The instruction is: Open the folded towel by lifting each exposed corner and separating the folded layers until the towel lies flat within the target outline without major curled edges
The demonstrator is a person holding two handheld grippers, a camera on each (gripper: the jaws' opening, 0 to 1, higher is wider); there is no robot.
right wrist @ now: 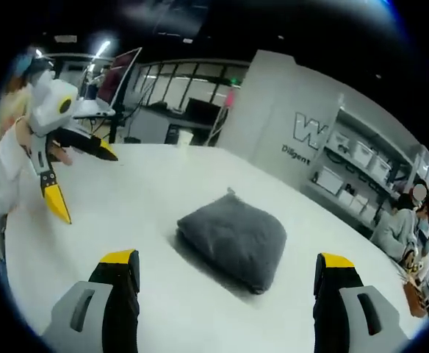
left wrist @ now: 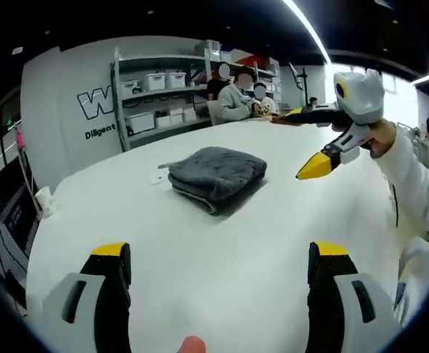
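Observation:
A grey towel, folded into a thick square pad, lies on the white table. In the left gripper view my left gripper hovers open short of it, jaws wide apart with nothing between them. The right gripper comes in from the right, held by a white-sleeved arm, open and above the table beside the towel. In the right gripper view the towel lies just beyond my right gripper, whose yellow-tipped jaws are spread. The left gripper shows at the left, open and well clear of the towel.
A small white scrap lies at the towel's left edge. Several people sit at the table's far end before shelves of white bins. A monitor stands beyond the table's edge. Bare table surrounds the towel.

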